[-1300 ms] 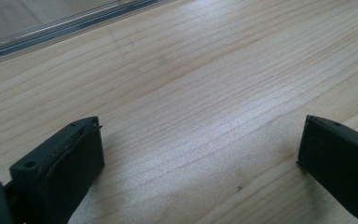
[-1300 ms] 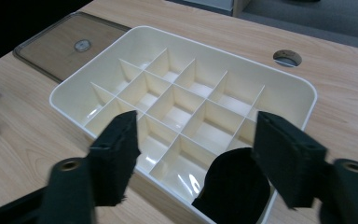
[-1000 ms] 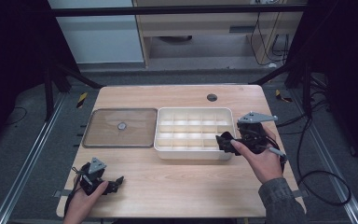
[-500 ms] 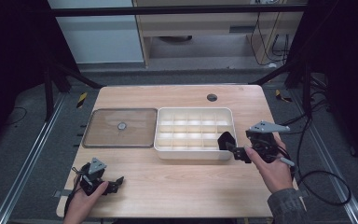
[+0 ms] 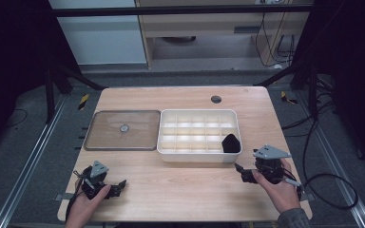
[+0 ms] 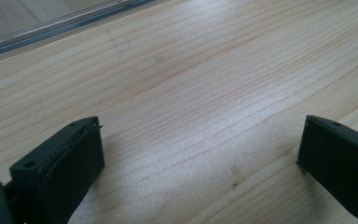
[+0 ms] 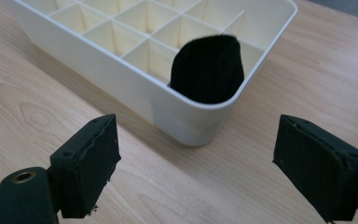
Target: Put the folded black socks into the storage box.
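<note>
A white compartment tray (image 5: 197,154) stands mid-table. A black soft object (image 5: 230,142) stands in its front right corner compartment, seen close in the right gripper view (image 7: 208,70). My right gripper (image 5: 241,172) sits low over the table just in front of that corner, pointing at it (image 7: 200,144). It is open and holds nothing; its jaws have just closed a little. My left gripper (image 5: 119,185) rests at the front left, open (image 6: 200,140) over bare wood.
A clear flat lid (image 5: 100,135) with a small round knob (image 5: 124,128) lies left of the tray; its edge shows in the left gripper view (image 6: 51,28). A round cable hole (image 5: 216,99) is at the back of the table (image 5: 180,190).
My right gripper has drawn back from the tray's front right corner towards the person and sunk to the table. The black object stays in its compartment. The left hand has kept still.
</note>
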`<state>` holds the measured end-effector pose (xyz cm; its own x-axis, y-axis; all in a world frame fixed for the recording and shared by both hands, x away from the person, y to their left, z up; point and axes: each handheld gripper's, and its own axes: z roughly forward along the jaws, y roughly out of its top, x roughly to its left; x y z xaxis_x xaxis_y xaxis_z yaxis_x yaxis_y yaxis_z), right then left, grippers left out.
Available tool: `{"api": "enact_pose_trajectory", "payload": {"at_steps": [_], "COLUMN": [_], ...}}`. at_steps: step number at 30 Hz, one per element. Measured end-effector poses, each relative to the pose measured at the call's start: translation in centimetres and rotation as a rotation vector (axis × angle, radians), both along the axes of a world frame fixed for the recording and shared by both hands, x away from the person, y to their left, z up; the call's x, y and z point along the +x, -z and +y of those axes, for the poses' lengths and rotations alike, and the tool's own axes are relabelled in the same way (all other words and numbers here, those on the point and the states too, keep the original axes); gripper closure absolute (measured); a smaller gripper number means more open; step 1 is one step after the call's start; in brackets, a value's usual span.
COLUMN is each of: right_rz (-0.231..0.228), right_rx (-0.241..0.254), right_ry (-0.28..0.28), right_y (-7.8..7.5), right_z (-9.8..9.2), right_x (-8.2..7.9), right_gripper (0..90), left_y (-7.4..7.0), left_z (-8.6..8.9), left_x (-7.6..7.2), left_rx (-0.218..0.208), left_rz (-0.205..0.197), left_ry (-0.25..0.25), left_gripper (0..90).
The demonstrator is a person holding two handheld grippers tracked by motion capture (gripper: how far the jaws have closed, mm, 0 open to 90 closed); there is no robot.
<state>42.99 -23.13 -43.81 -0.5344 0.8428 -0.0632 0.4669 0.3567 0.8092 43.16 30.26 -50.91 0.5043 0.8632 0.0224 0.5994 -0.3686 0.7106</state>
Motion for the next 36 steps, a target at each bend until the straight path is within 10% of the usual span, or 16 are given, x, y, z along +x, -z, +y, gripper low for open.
{"api": "enact_pose_trajectory", "payload": {"at_steps": [18, 36], "right_rz": [0.111, 0.122], "right_rx": [-0.054, -0.017], "right_ry": [-0.057, 0.098], "right_y": [5.3, 7.4], "right_z": [1.1, 0.5], "right_x": [-0.2, 1.1], "right_gripper": [12.1, 8.2], "left_y": [0.0, 0.0], "left_z": [0.0, 0.0], "left_x": [-0.1, -0.1], "left_rx": [0.0, 0.0], "left_rz": [0.001, 0.001], "left_ry": [0.002, 0.003], "left_gripper": [0.0, 0.0]}}
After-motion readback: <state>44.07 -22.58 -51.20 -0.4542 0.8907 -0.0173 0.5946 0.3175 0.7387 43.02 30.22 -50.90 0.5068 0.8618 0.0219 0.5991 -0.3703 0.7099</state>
